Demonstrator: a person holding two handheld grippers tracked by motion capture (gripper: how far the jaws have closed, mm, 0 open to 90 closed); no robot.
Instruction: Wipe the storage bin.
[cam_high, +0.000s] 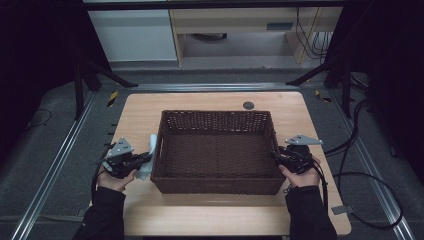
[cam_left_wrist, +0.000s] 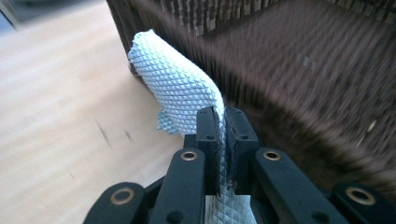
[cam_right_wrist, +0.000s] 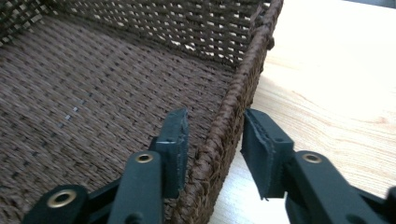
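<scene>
On the wooden table (cam_high: 210, 102), seen from above, a brown wicker basket (cam_high: 218, 148) sits between both hands. The left gripper (cam_high: 145, 159) pinches a white cloth (cam_high: 148, 157) just beside the basket's left wall. Its own view shows jaws clamped on the cloth. The right gripper (cam_right_wrist: 212, 140) straddles the basket's right rim, jaws parted, not pressing.

Two forearms in dark long sleeves enter from the bottom of the high view. Each hand carries a black gripper with a grey three-cornered plate on top: the left gripper (cam_high: 142, 159) at lower left, the right gripper (cam_high: 276, 156) at lower right. A black cable trails from the right one toward the frame's right edge. Seen close, the jaws are matte black bars with brass-coloured rivets and flat, possibly rubber, pads.
</scene>
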